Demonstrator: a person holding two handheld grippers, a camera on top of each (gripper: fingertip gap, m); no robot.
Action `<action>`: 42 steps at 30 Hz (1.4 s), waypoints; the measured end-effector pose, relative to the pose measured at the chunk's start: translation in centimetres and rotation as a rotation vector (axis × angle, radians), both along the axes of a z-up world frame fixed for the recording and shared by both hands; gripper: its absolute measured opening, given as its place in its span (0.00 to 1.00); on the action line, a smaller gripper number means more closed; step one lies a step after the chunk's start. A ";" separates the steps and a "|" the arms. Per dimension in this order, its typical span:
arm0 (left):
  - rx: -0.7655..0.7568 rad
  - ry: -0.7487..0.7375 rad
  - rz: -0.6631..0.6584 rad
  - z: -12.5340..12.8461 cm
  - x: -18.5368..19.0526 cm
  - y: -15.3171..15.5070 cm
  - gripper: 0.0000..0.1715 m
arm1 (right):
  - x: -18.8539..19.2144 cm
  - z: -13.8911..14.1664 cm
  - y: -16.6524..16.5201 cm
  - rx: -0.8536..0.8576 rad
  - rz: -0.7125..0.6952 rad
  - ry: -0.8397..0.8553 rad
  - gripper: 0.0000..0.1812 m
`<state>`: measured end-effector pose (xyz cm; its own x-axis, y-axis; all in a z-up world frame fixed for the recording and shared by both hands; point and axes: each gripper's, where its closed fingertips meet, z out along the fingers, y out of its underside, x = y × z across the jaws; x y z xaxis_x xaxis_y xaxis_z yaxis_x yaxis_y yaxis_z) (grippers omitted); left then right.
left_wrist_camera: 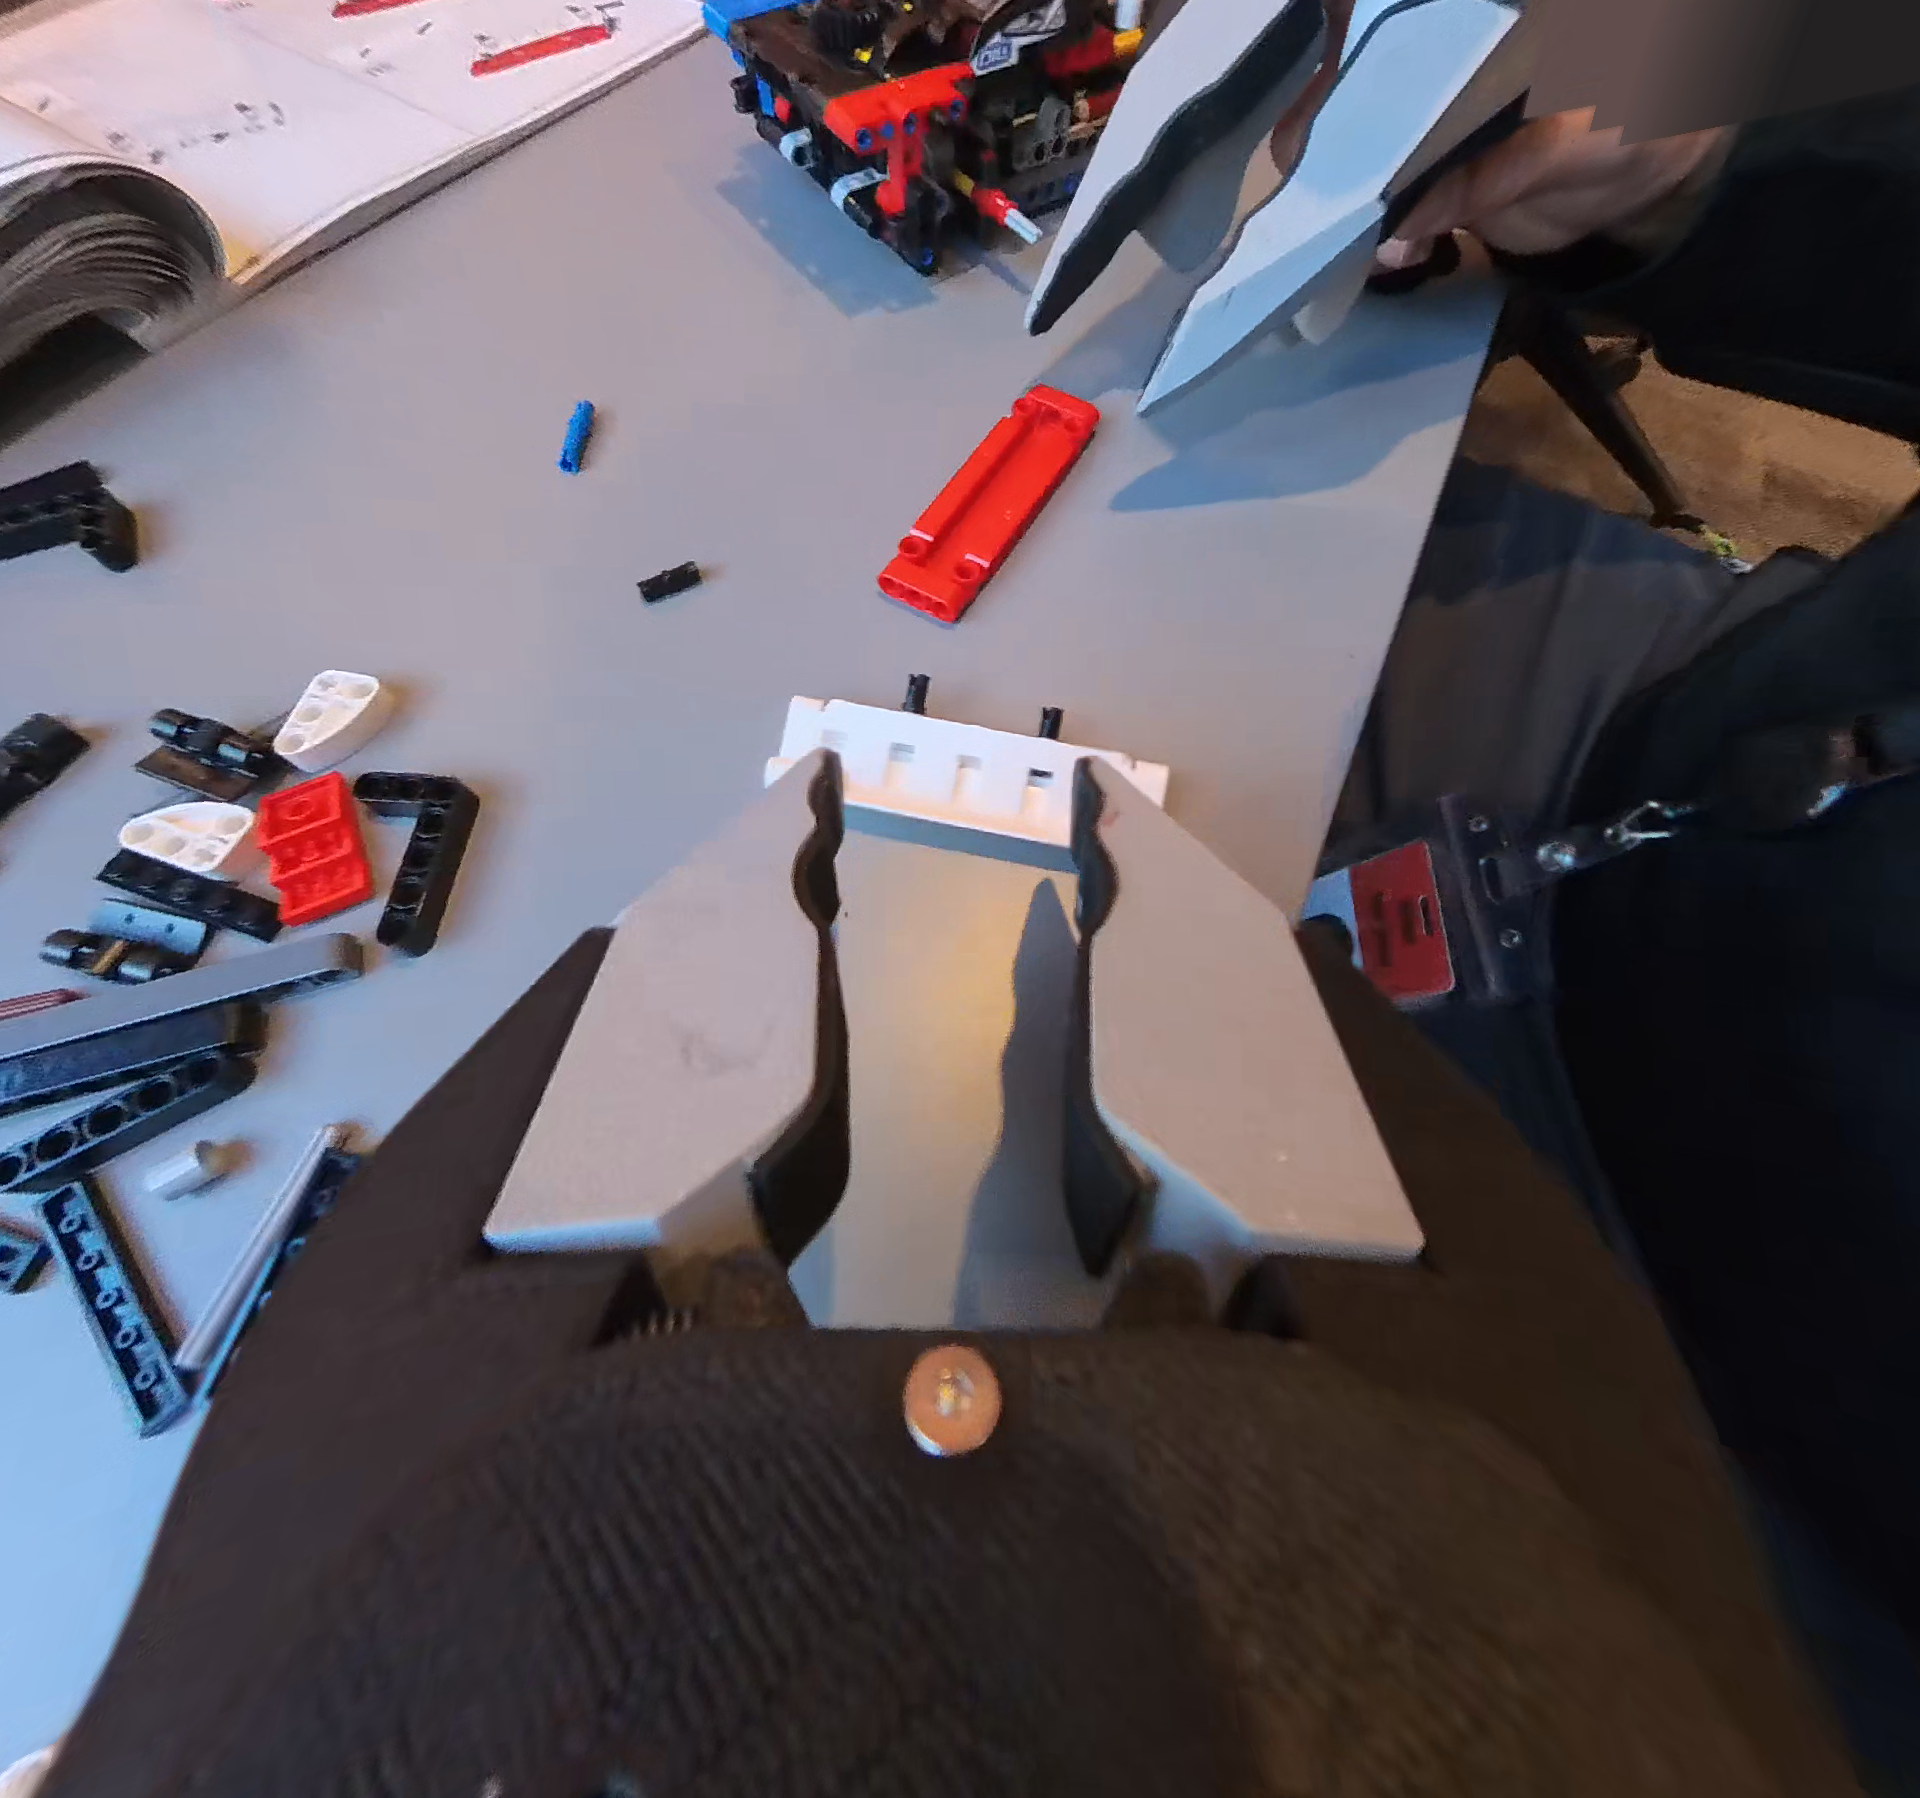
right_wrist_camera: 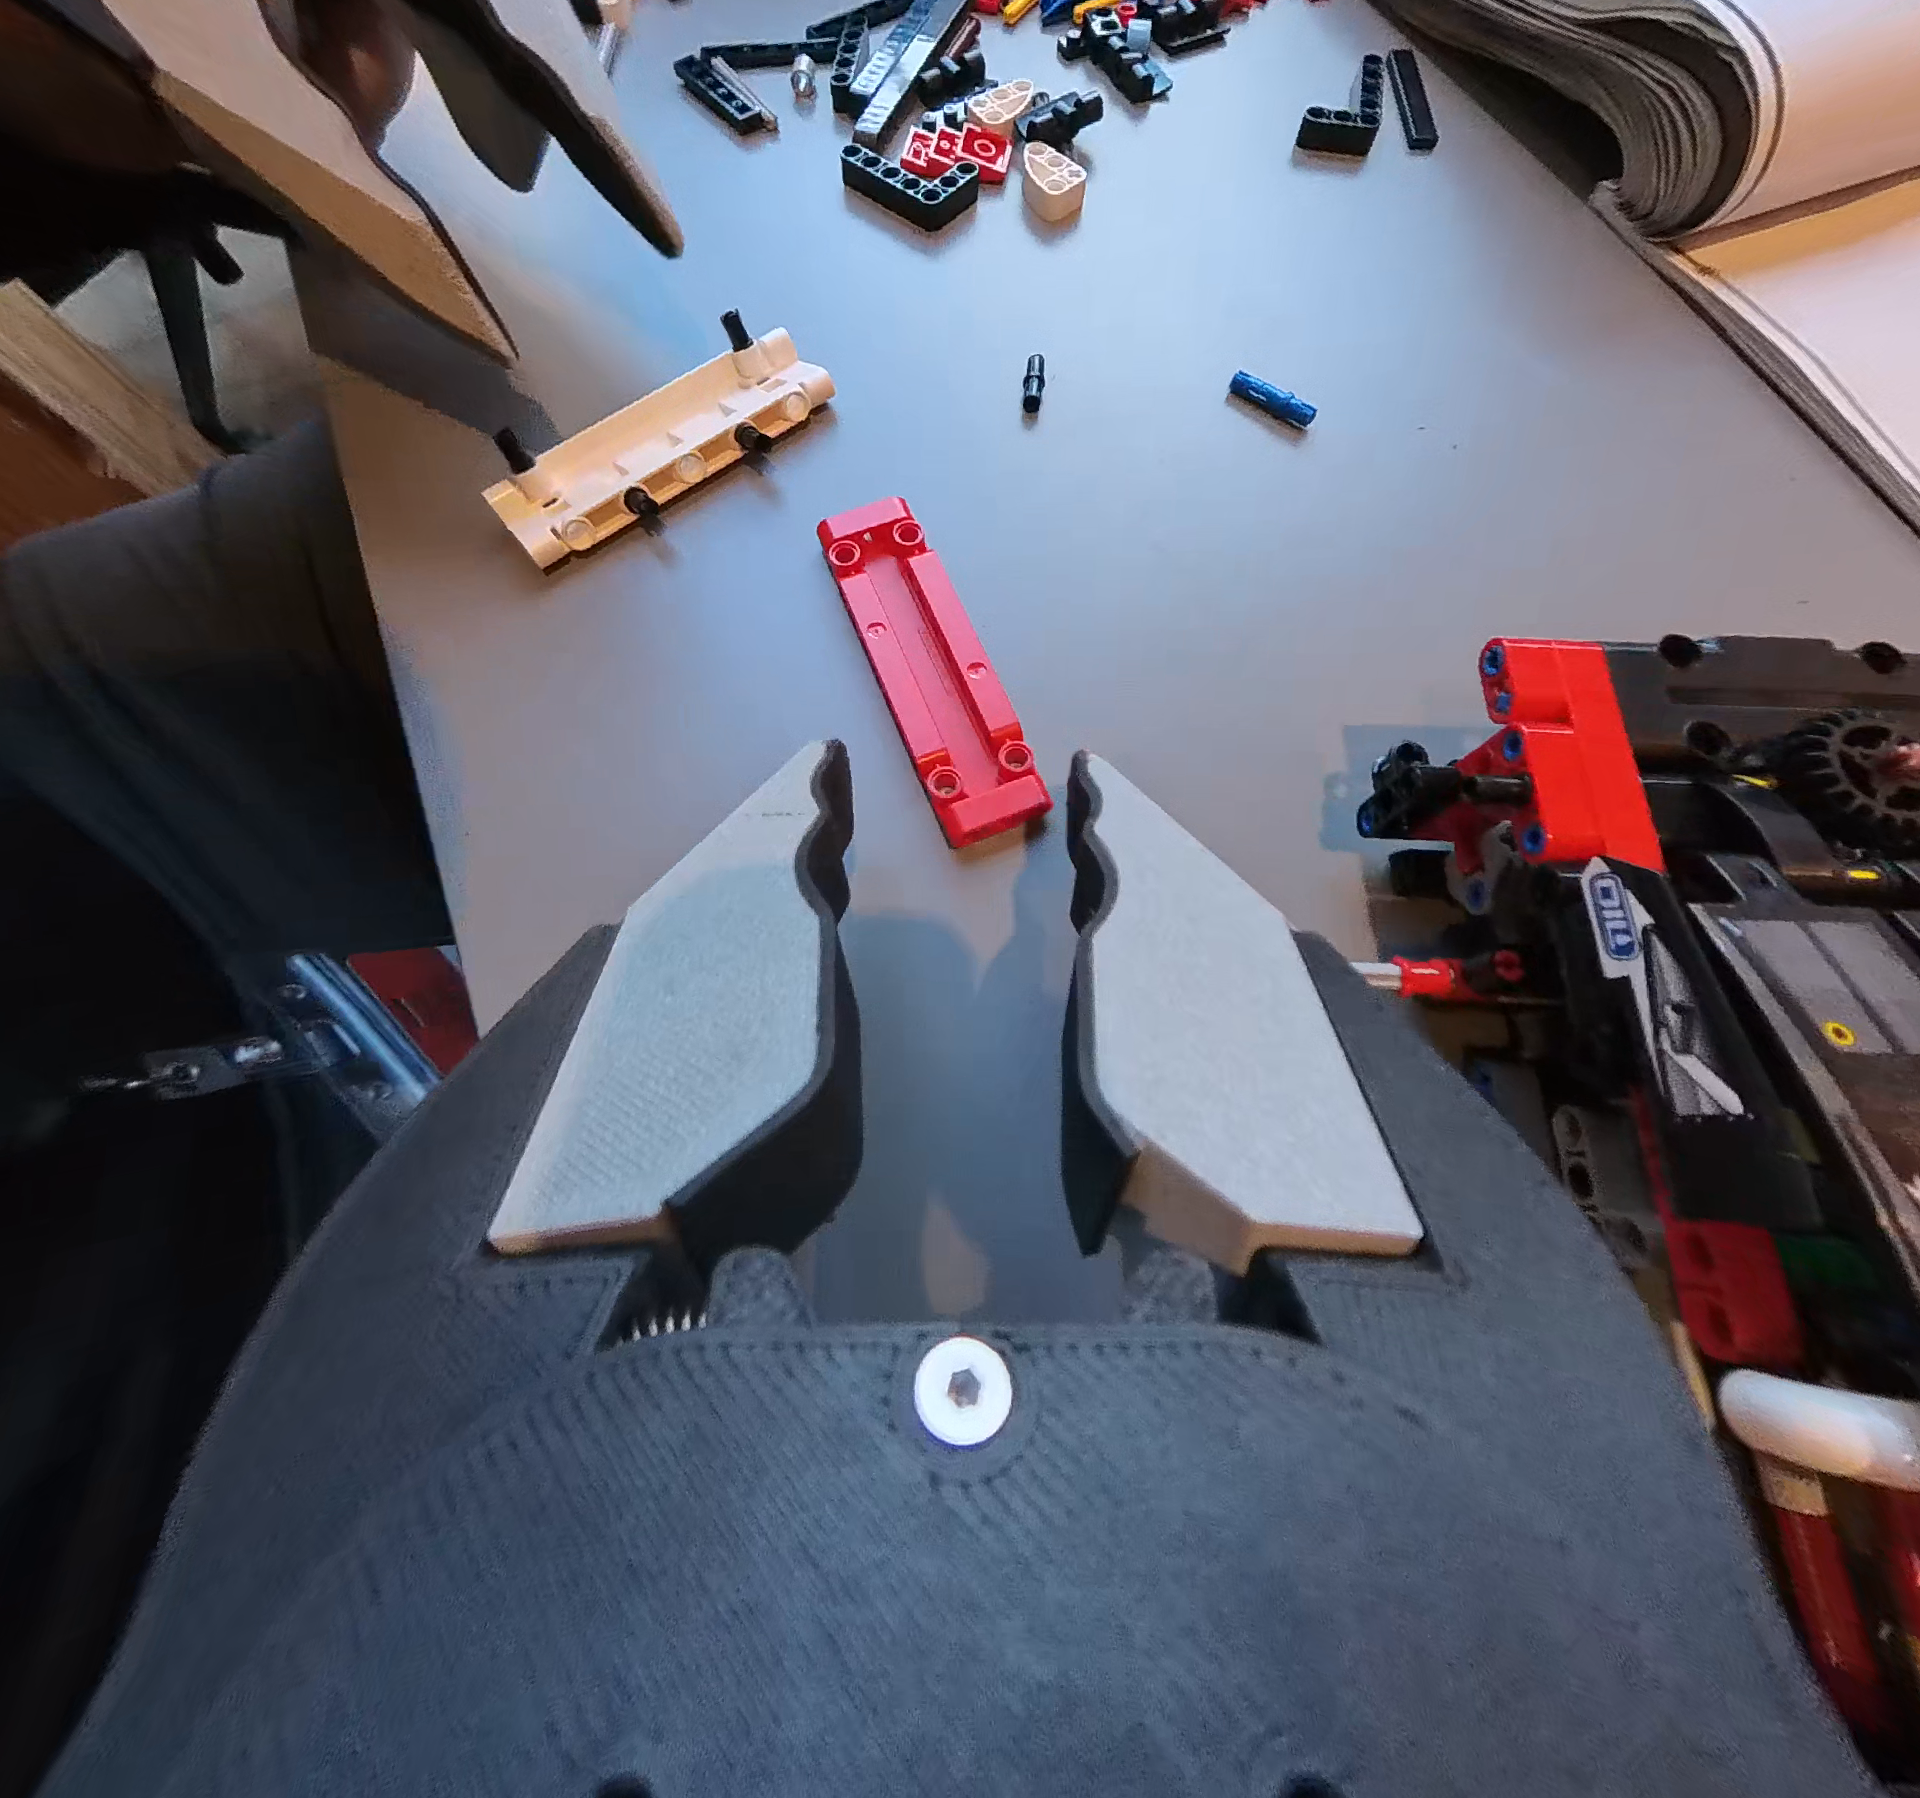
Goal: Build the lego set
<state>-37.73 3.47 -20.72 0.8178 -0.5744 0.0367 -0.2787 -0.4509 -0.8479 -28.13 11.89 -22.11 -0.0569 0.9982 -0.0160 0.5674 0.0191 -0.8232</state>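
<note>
Currently, working left to right in the left wrist view: loose parts pile (left_wrist_camera: 208, 875) at the worktop's (left_wrist_camera: 623, 314) left edge, too many and overlapping to count. One blue pin (left_wrist_camera: 576, 436) and one black pin (left_wrist_camera: 668, 581) lie apart on mid worktop. One red panel (left_wrist_camera: 987, 503), flat, hollow side up, lies toward the right edge. One white panel (left_wrist_camera: 971, 777) sits near the right edge; right wrist view shows four black pins in it.

Left hand-held gripper (left_wrist_camera: 951, 782): jaws apart, empty, tips straddling the white panel, contact unclear. Right hand-held gripper (right_wrist_camera: 961, 782): jaws apart, empty, above the red panel's near end.

One part-built model (left_wrist_camera: 935, 65) stands at the far edge beside one open instruction book (left_wrist_camera: 312, 65).

Judgement: panels light, stiff, smooth plastic, likely to skate. Grip across the long edges, clear of pins, which may pop out.
</note>
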 end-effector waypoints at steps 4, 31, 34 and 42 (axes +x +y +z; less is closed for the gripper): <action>-0.017 0.017 -0.020 -0.4 -0.2 0.2 0.26 | 0.3 -0.3 0.1 -0.007 0.027 -0.018 0.22; -0.104 0.094 -0.104 -2.3 1.9 -1.3 0.28 | 0.5 -0.7 -5.8 -0.069 0.232 -0.073 0.14; -0.086 0.055 -0.103 -1.7 1.8 -1.3 0.28 | 0.3 -0.1 -4.9 0.011 0.216 -0.024 0.14; -0.054 -0.050 -0.065 -0.4 1.1 -0.6 0.29 | 0.4 0.6 -2.9 0.103 0.206 0.054 0.15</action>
<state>-36.68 2.84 -21.08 0.7749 -0.6225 0.1093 -0.2668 -0.4790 -0.8363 -27.77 9.03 -21.56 -0.2572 0.9618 0.0940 0.4984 0.2153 -0.8398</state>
